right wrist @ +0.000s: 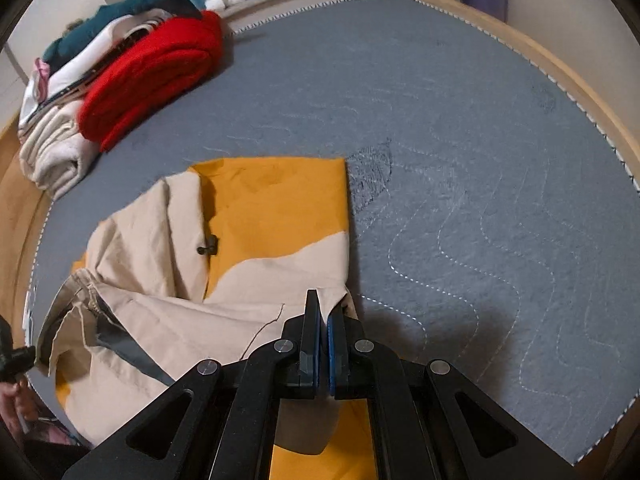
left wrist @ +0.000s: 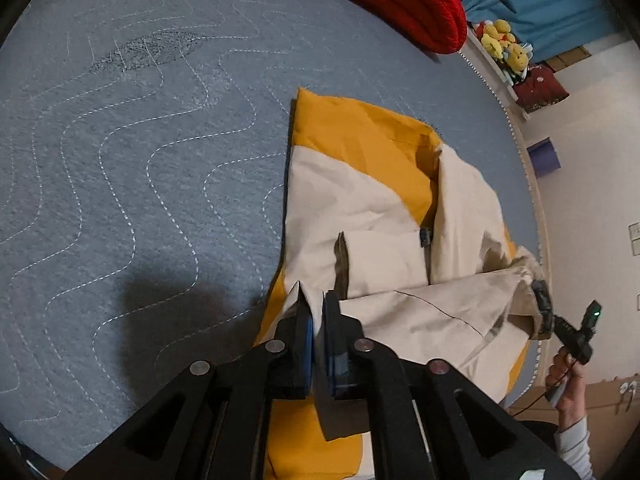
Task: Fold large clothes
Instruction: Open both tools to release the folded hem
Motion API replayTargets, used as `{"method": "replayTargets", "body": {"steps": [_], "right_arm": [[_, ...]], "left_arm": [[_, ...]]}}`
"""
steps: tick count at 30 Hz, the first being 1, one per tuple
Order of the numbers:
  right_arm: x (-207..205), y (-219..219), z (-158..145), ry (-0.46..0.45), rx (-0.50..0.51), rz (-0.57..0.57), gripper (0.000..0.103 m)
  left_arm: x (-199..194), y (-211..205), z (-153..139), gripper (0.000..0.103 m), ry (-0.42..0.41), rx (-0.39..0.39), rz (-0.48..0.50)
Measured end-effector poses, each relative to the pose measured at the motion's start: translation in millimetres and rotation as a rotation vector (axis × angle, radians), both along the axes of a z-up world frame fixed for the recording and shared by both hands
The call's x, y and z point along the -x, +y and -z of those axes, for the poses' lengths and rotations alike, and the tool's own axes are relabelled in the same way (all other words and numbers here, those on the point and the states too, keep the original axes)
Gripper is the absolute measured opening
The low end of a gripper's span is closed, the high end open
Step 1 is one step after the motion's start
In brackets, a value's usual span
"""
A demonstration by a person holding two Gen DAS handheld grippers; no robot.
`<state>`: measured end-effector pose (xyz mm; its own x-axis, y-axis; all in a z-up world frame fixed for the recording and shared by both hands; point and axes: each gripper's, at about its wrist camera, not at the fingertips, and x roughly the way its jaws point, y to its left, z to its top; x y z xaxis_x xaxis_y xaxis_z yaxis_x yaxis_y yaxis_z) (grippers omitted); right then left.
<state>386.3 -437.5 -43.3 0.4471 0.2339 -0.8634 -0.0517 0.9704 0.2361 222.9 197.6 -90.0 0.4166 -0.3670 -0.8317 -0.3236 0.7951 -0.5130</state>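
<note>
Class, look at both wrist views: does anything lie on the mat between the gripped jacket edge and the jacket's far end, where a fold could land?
Nothing visible. Both the left gripper and right gripper pinch the jacket; the red sweater lies apart on the mat.

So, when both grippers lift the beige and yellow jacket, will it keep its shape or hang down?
The jacket will probably hang limp: its thin fabric already creases and drapes between the left gripper and right gripper. It looks light for its size. The loose cuff may swing or unfold; the toggle could dangle.
</note>
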Motion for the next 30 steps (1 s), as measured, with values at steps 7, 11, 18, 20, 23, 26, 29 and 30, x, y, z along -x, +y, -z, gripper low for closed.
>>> {"method": "replayTargets", "body": {"steps": [7,11,18,20,23,26,29,30], "right_arm": [[13.9,-3.5,-3.4,-0.020,0.009,0.042,0.011],[31.8,-2.7,-15.7,-0.080,0.038,0.036,0.017],[49.8,-21.3,-29.6,-0.139,0.070,0.073,0.031],[49.5,-27.4,-28.9,-0.133,0.062,0.080,0.032],[46.3,-33.4,-26.0,-0.117,0.037,0.083,0.034],[38.1,-34.7,-11.3,-0.044,-0.068,0.035,0.050],[31.8,-24.5,7.5,0.040,-0.094,-0.032,0.056],[30.2,-20.3,12.7,0.058,-0.075,-0.051,0.056]], "left_arm": [[22.0,3.4,-20.2,0.037,-0.062,0.015,-0.026],[41.5,18.7,-34.4,0.039,-0.108,-0.019,-0.152],[54.5,27.5,-37.3,0.039,-0.121,-0.026,-0.217],[46.5,25.2,-33.9,0.039,-0.099,-0.044,-0.209],[34.0,24.9,-26.1,0.039,-0.067,-0.050,-0.194],[23.9,22.0,-16.4,0.040,-0.030,-0.031,-0.159],[15.5,14.8,-7.1,0.046,0.015,-0.043,-0.114],[11.6,11.3,-4.5,0.046,0.027,-0.053,-0.099]]}}
